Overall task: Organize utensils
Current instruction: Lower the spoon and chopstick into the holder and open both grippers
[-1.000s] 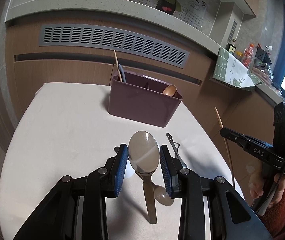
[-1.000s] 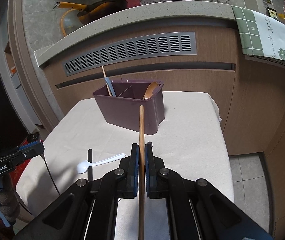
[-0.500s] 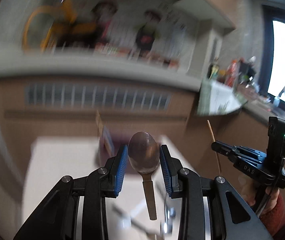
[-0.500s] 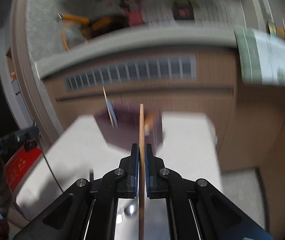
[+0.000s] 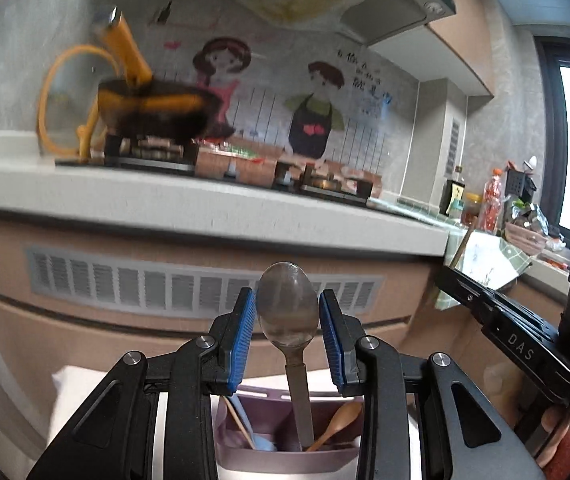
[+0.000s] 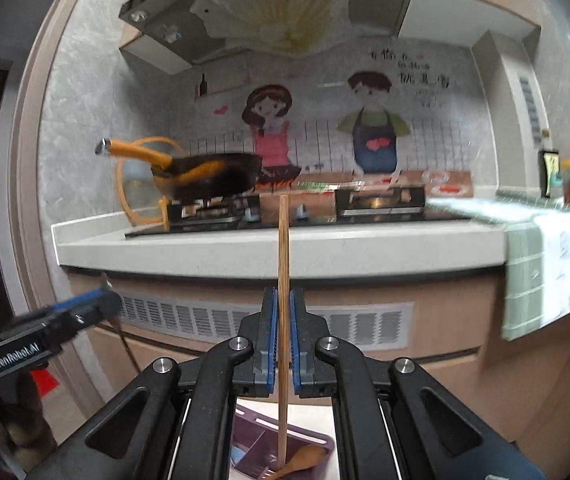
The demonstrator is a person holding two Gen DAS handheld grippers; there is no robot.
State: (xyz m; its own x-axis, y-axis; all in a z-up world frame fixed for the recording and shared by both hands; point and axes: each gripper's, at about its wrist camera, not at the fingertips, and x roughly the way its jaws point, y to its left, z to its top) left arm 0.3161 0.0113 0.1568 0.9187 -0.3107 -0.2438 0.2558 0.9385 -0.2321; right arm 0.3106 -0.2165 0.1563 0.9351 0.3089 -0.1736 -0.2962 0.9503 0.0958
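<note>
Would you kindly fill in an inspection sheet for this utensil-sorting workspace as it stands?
Surface: white table, mostly hidden.
Job's things: purple caddy holding a wooden spoon and a blue utensil; metal spoon and chopstick held upright above it.
Clutter: nothing seen.
Grippers: left gripper grips the spoon bowl; right gripper grips the chopstick.
Cables: nothing seen.
Surroundings: counter, stove, wok.

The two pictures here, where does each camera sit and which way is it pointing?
Left wrist view: on the left gripper, facing the kitchen counter; its fingers clamp a metal spoon above the purple caddy; the other gripper shows at right.
Right wrist view: on the right gripper, facing the stove; it pinches a chopstick.
Shared: caddy, wooden spoon, frying pan, wall cartoon.
</note>
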